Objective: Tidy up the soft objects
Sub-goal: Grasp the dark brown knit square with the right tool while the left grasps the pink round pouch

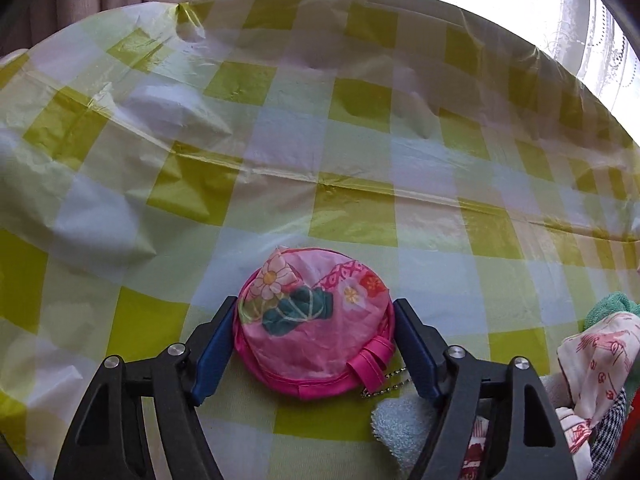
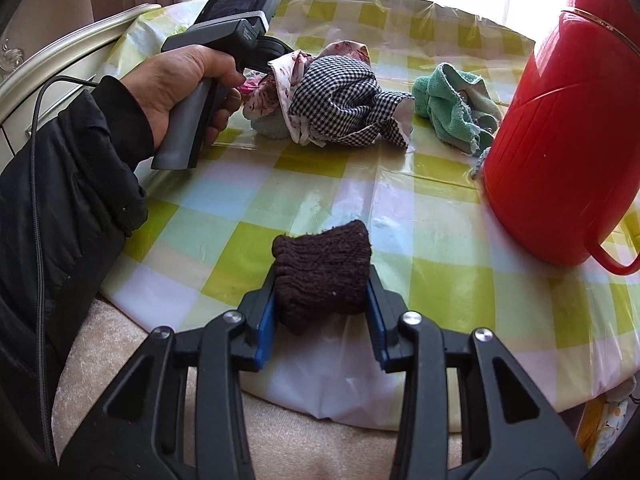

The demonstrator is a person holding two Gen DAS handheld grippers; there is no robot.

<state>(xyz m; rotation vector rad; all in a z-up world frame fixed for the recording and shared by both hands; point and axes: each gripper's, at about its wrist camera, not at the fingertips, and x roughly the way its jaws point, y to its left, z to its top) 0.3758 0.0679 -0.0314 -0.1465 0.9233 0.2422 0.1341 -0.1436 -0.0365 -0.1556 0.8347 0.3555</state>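
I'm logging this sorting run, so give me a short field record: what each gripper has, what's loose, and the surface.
surface: checked tablecloth, green and white
left gripper: jaws straddle a round pink floral pouch; contact unclear
right gripper: jaws shut on a dark brown knit piece
loose pile: black-and-white checked cloth with floral fabric
apart from pile: teal towel
other: red jug

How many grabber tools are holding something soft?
2. The left gripper has its jaws around the pink round pouch on the checked tablecloth. The right gripper squeezes a dark brown knitted piece at the table's near edge.
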